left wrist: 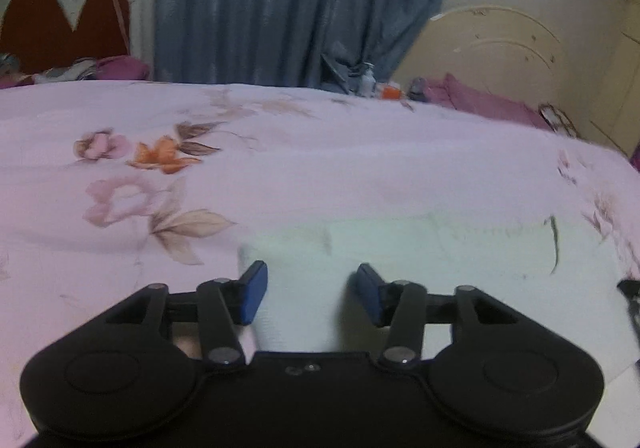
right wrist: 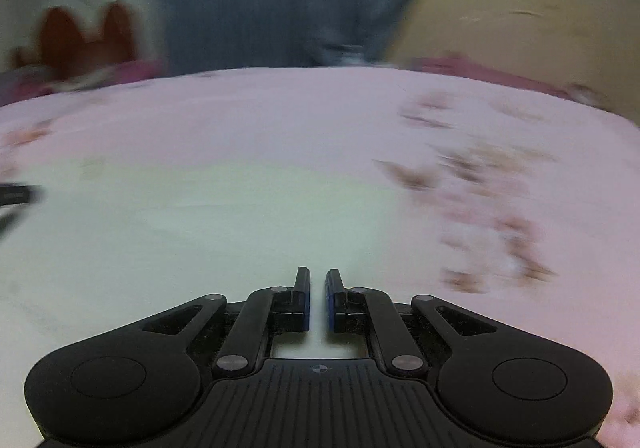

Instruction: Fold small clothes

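Observation:
A pale white garment (left wrist: 400,256) lies flat and folded on the pink floral bedsheet (left wrist: 320,152). My left gripper (left wrist: 311,272) hovers over its left end, and its blue pads (left wrist: 252,296) stand apart with nothing between them. In the blurred right wrist view the same garment (right wrist: 200,216) spreads out ahead and to the left. My right gripper (right wrist: 318,272) is above the cloth, its jaws drawn together with only a thin slit between them and nothing visibly pinched. A dark piece of the other gripper (right wrist: 16,194) shows at the left edge.
A blue curtain (left wrist: 300,8) hangs behind the bed. A red and cream headboard (left wrist: 64,28) stands at the far left. At the far right are purple pillows (left wrist: 480,100) and a cream headboard (left wrist: 500,48). Small bottles (left wrist: 368,80) stand past the far edge.

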`<action>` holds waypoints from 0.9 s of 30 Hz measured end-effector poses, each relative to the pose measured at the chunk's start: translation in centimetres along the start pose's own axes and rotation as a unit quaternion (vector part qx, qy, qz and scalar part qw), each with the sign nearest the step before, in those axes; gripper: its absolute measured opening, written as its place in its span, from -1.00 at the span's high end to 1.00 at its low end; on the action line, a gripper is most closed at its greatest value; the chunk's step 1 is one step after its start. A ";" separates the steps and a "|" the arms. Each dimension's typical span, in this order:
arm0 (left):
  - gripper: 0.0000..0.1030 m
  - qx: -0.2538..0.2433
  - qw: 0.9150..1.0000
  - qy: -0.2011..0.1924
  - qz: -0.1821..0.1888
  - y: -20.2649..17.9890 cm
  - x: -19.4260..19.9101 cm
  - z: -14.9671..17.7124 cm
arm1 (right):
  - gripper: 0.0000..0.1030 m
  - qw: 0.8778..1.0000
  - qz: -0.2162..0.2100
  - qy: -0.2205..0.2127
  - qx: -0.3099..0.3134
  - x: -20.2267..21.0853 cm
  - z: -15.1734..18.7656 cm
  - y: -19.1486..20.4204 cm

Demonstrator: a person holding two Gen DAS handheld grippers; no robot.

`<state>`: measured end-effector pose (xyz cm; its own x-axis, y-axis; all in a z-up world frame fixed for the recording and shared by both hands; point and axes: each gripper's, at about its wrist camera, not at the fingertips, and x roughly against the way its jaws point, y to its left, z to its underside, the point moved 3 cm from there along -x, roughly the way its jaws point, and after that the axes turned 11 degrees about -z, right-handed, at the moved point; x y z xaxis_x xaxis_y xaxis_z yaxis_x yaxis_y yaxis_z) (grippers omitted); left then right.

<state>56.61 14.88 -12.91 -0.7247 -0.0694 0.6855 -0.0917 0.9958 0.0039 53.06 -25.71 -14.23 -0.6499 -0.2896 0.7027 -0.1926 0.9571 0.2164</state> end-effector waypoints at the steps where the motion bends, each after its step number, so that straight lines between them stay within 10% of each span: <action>1: 0.06 0.001 1.000 -0.015 -0.006 -0.2 1.2 -0.1 | 0.90 1.000 -0.005 0.003 -0.012 0.3 -0.2 -0.2; 6: -0.04 -0.024 0.997 -0.042 0.066 -6.5 5.0 1.0 | 0.81 0.997 -0.071 -0.020 0.024 1.2 -1.6 5.8; 8: -0.04 -0.046 0.995 -0.037 0.082 -9.2 5.4 2.0 | -0.32 0.994 -0.098 -0.011 0.042 0.1 -1.4 8.8; 9: -0.03 -0.058 0.994 -0.034 0.081 -9.9 5.3 2.5 | -0.37 0.992 -0.111 -0.015 0.063 -0.1 -1.1 10.2; 12: -0.03 -0.070 0.996 -0.017 0.055 -8.8 4.7 4.0 | -0.11 0.989 -0.107 0.002 0.104 -0.7 -0.2 11.4; 13: -0.03 -0.069 0.997 -0.015 0.038 -7.4 4.6 4.4 | 0.25 0.990 -0.095 0.012 0.098 -0.9 0.0 10.6; 20: -0.04 -0.084 0.996 -0.039 -0.018 -1.6 7.6 5.8 | 0.30 0.995 0.065 0.003 0.076 3.1 1.4 3.5; 27: -0.07 -0.102 0.994 -0.038 0.030 -7.0 8.7 6.6 | 0.30 0.995 -0.058 0.001 0.083 3.8 3.2 10.8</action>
<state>46.42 6.89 -11.74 -0.7746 -0.0068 0.6324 0.0880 0.9891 0.1184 46.12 -16.49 -11.40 -0.6147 -0.3982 0.6809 -0.3857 0.9047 0.1809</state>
